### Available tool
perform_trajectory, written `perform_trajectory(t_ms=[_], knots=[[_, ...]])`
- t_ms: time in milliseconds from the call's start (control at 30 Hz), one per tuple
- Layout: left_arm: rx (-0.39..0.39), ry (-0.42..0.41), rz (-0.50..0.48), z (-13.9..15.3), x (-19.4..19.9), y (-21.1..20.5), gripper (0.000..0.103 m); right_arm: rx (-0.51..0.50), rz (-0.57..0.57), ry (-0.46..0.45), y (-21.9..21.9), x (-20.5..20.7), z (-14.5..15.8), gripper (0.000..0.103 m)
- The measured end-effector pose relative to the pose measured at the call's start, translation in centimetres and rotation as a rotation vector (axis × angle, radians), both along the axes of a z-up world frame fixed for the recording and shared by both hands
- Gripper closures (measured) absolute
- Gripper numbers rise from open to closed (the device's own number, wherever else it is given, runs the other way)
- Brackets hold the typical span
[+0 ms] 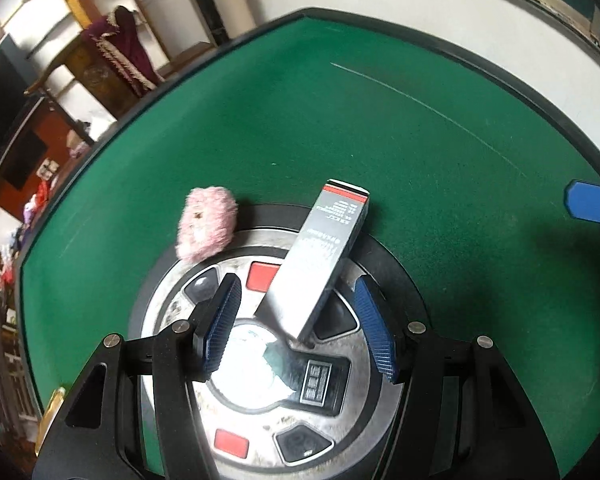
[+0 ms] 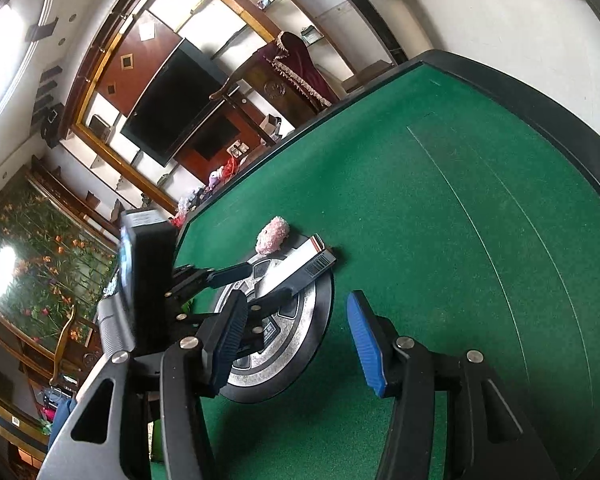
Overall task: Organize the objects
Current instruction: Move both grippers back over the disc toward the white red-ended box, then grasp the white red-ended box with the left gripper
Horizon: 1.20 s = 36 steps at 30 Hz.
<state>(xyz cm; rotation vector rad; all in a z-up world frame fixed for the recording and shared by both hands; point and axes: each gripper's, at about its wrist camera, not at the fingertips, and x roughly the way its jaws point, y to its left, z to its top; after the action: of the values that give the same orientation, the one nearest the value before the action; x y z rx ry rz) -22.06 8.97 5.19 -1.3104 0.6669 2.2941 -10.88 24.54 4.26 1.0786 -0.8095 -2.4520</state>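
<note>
While box (image 1: 320, 260) and pink puff (image 1: 206, 224) lie unsorted on hub (image 1: 260, 412), nothing is held: left gripper (image 1: 296, 328) half-open astride box, right gripper (image 2: 300, 344) half-open, empty.

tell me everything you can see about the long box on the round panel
The box is long and slim, silvery grey cardboard by its look, with a red and black band, small print and a barcode end. It lies closed, slanted across the round metal panel, far end past the panel's rim toward the green felt. The left gripper's open fingers flank it without touching.
</note>
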Motion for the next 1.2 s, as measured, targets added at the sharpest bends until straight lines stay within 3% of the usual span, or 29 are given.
perform_trajectory(t_ms=[100,267,367,467,567,733,933,1200], knots=[[0.029,-0.025,-0.003,-0.4,-1.2,0.2,0.043,-0.002,-0.001,-0.003,0.0,0.0,-0.1,0.050],[0.054,-0.045,0.081,-1.2,-2.2,0.1,0.044,0.005,-0.017,-0.011,0.1,0.0,-0.3,0.050],[0.061,-0.044,0.080,-1.5,-1.8,0.8,0.056,0.011,-0.019,-0.012,0.0,-0.1,-0.4,0.050],[0.057,-0.019,0.102,-1.6,-1.2,1.0,0.061,0.015,-0.023,-0.015,0.0,-0.2,-0.6,0.050],[0.059,-0.002,0.156,-1.6,-0.6,1.0,0.077,0.020,-0.027,-0.013,-0.1,-0.2,-0.5,0.050],[0.104,-0.008,0.256,-1.7,0.5,0.7,0.077,0.033,-0.036,-0.014,-0.1,-0.2,-0.6,0.050],[0.155,0.000,0.349,-1.6,4.5,-1.6,0.077,0.054,-0.011,-0.028,-0.9,-0.3,-1.0,0.050],[0.208,0.048,0.474,-0.7,10.2,-7.4,0.077,0.132,0.027,-0.028,-3.0,-0.3,-1.7,0.050]])
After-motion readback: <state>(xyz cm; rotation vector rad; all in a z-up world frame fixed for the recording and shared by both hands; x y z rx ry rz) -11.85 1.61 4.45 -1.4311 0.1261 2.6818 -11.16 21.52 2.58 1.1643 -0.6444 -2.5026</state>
